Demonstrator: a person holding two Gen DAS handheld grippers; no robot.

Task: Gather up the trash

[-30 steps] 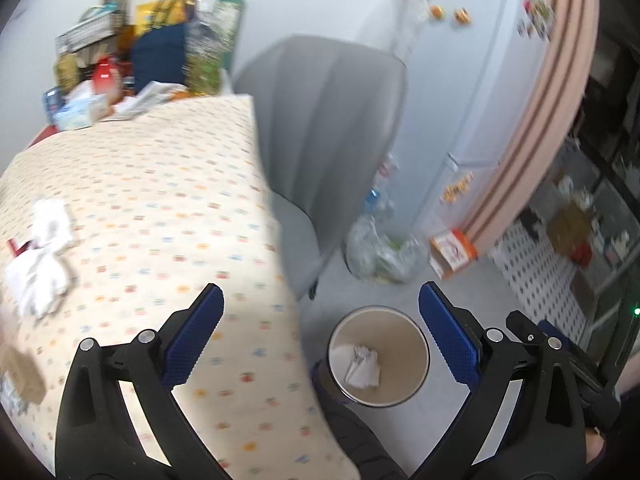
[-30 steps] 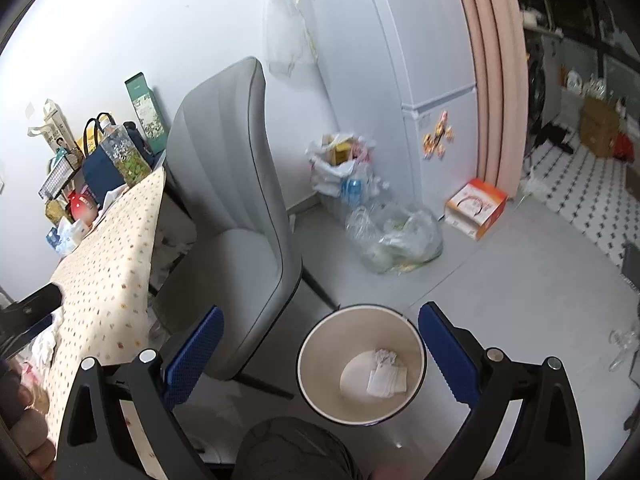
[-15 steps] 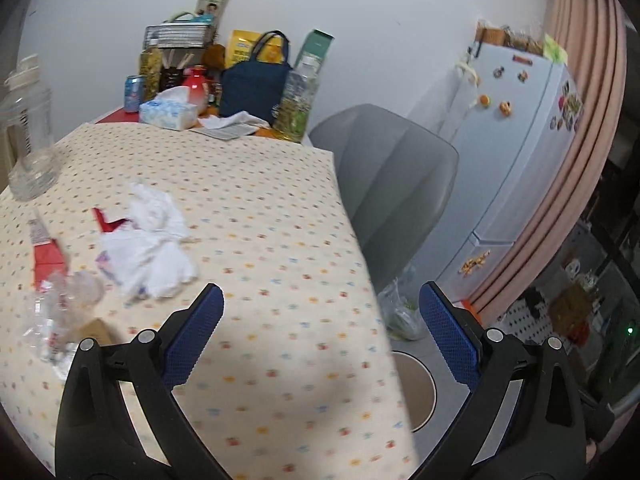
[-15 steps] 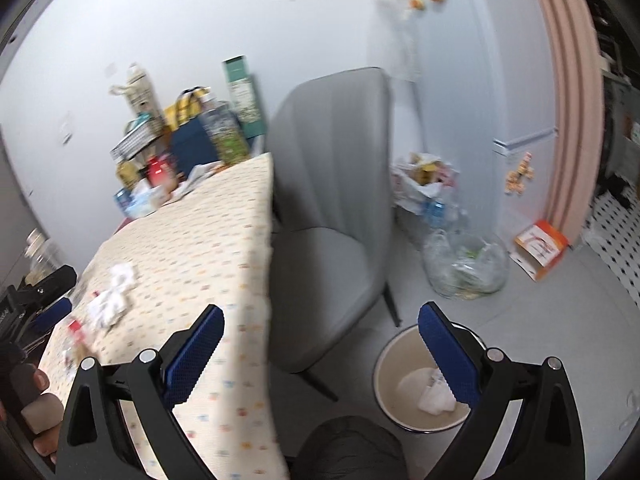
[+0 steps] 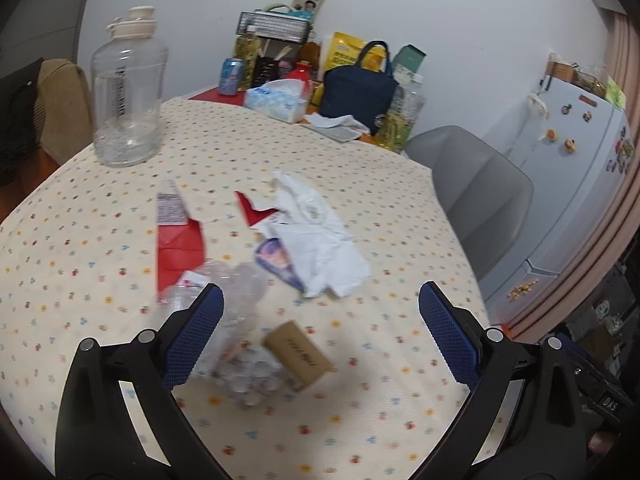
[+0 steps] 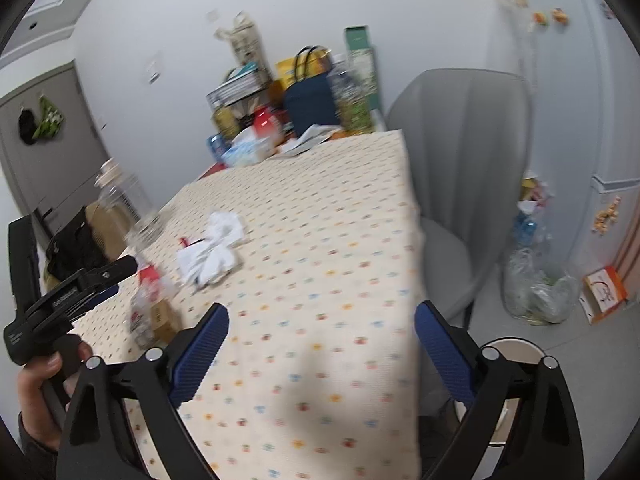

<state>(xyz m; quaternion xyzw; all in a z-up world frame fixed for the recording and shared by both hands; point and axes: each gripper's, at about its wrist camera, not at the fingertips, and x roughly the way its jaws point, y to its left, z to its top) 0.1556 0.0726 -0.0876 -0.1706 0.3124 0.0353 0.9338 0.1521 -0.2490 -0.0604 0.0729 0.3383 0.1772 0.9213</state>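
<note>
Trash lies on the dotted tablecloth (image 5: 360,420): crumpled white paper (image 5: 320,236), a red wrapper (image 5: 178,248), a purple wrapper (image 5: 278,262), a crushed clear plastic bottle (image 5: 240,312) and a small brown cardboard box (image 5: 298,354). My left gripper (image 5: 320,332) is open and empty, just above the box and bottle. My right gripper (image 6: 320,344) is open and empty over the table's near right part; the white paper (image 6: 212,252) lies ahead to its left. The left gripper (image 6: 68,296) shows there, held by a hand. The bin's rim (image 6: 516,346) shows behind the right finger.
A large clear jug (image 5: 126,96) stands at the far left. A tissue box (image 5: 276,100), navy bag (image 5: 358,88), can and packages crowd the far end. A grey chair (image 6: 460,160) stands at the table's right side, with plastic bags (image 6: 536,284) and a fridge beyond.
Both grippers swung left from over the floor bin to over the table. The left one now hovers close above the trash pile. Both stayed open.
</note>
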